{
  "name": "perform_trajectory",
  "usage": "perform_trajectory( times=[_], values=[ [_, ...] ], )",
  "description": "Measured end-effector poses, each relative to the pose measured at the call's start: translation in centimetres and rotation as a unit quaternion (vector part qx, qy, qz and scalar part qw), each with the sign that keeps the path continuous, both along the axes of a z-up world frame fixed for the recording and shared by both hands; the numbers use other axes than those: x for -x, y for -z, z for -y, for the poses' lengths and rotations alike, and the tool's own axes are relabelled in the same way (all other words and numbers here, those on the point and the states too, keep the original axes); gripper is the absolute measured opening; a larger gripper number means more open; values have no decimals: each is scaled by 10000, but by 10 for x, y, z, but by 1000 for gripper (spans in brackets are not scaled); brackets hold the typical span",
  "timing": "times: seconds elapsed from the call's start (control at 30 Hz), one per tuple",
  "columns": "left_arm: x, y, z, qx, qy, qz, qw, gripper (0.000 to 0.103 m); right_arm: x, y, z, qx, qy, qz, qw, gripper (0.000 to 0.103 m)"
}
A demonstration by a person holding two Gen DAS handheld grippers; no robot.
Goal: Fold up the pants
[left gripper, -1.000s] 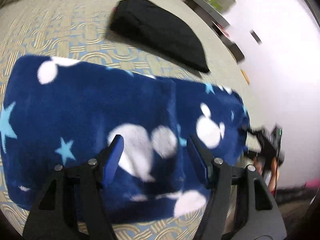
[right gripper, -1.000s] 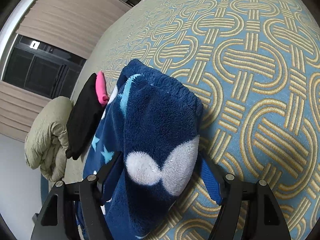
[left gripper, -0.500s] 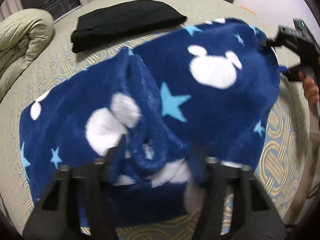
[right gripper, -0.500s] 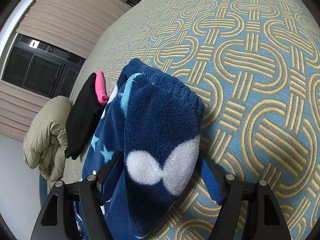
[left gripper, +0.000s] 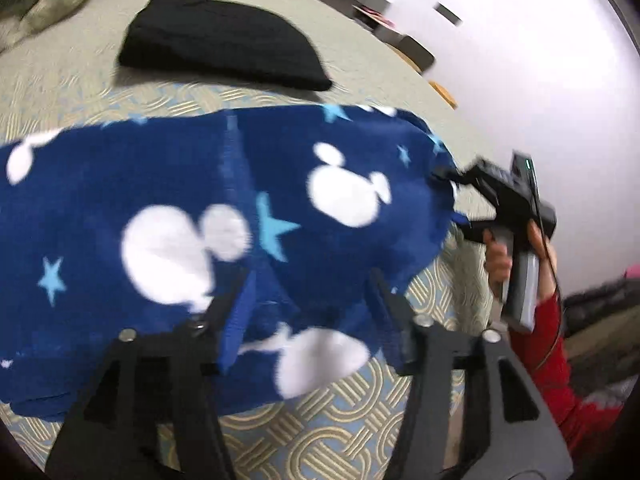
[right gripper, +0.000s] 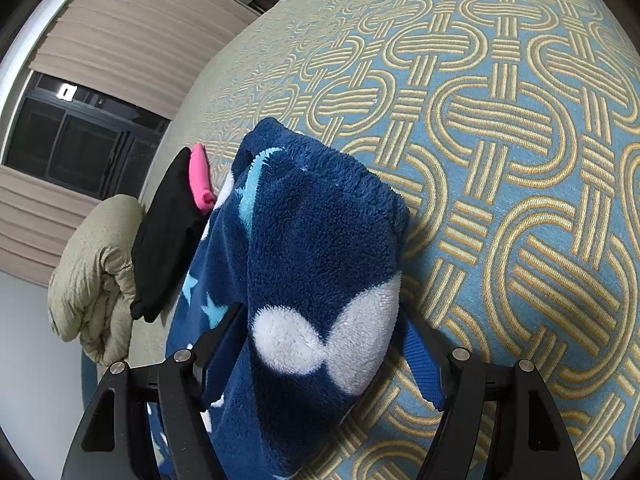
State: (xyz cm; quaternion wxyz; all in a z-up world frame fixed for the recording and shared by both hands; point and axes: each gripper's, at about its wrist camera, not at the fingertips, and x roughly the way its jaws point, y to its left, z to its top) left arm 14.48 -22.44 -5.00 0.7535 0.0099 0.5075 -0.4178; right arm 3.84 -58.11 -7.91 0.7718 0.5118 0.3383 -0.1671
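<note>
Blue fleece pants (left gripper: 208, 216) lie across the patterned bed (right gripper: 520, 160) — the left gripper (left gripper: 312, 296) opening over one edge, the right gripper (right gripper: 324, 344) with fingers wide around the bunched end — folded black garment (left gripper: 224, 42) beyond.

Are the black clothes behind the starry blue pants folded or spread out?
Folded. The black clothes lie as a neat, thick, flat stack on the bed, edges lined up.

The bedspread (right gripper: 500, 128) right of the fleece pants (right gripper: 320, 248) is bare and offers free passage. On the left, a folded black garment (right gripper: 168, 240) with a pink piece (right gripper: 200, 184) lies just beside the pants; a rolled beige quilt (right gripper: 96, 280) blocks the far left edge. A shelf (left gripper: 360, 4) stands beyond the bed.
</note>
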Motion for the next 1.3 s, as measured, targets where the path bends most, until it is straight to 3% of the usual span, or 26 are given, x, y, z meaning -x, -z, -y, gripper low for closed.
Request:
perform_trajectory(
  times=[0.07, 0.27, 0.37, 0.43, 0.47, 0.53, 0.6, 0.8, 0.93, 1.07, 1.13, 1.17, 1.2, 1.23, 1.3],
  values=[
    [4, 1, 8, -145, 143, 114, 9997, 59, -1, 0, 2, -79, 31, 3, 10000, 76],
    [0, -7, -2, -100, -144, 407, 9990, 59, -3, 1, 8, -161, 98, 9, 9998, 76],
    [-9, -6, -4, -327, -370, 753, 9959, 59, -2, 2, 16, -214, 253, 74, 9994, 76],
    [-20, 8, 0, -328, -394, 491, 9975, 59, -4, 2, 19, -148, 397, 101, 9991, 75],
    [-24, 18, 5, -365, -349, 264, 9984, 59, -7, 1, 19, -49, 365, 62, 9993, 72],
    [-25, 32, 12, -515, -342, 256, 9978, 59, -16, -7, 16, 304, 186, -172, 9992, 27],
    [-22, 32, 15, -544, -294, 413, 9972, 61, -20, -16, 12, 443, 62, -216, 9988, 20],
    [-27, 16, -9, -113, -473, 29, 9988, 62, -24, -78, -24, 1417, -287, 126, 9894, 18],
    [-30, 3, -40, 257, -831, -60, 9962, 62, -36, -138, -94, 2594, -1037, 575, 9585, 18],
    [-32, -8, -87, 567, -1388, -36, 9887, 62, -46, -177, -192, 3587, -1982, 1065, 9059, 18],
    [-33, -9, -121, 687, -1732, -43, 9825, 63, -51, -179, -237, 3863, -2475, 1216, 8802, 18],
    [-33, -8, -132, 727, -1834, -76, 9803, 63, -56, -174, -270, 4051, -2864, 1264, 8590, 19],
    [-34, -7, -146, 771, -1977, -127, 9771, 63, -60, -168, -289, 4156, -3118, 1246, 8453, 19],
    [-34, -4, -160, 805, -2130, -188, 9736, 63, -67, -153, -317, 4269, -3506, 1132, 8258, 19],
    [-31, 0, -180, 877, -2296, -318, 9688, 63, -82, -120, -355, 4258, -4071, 764, 8044, 19]
  ],
)
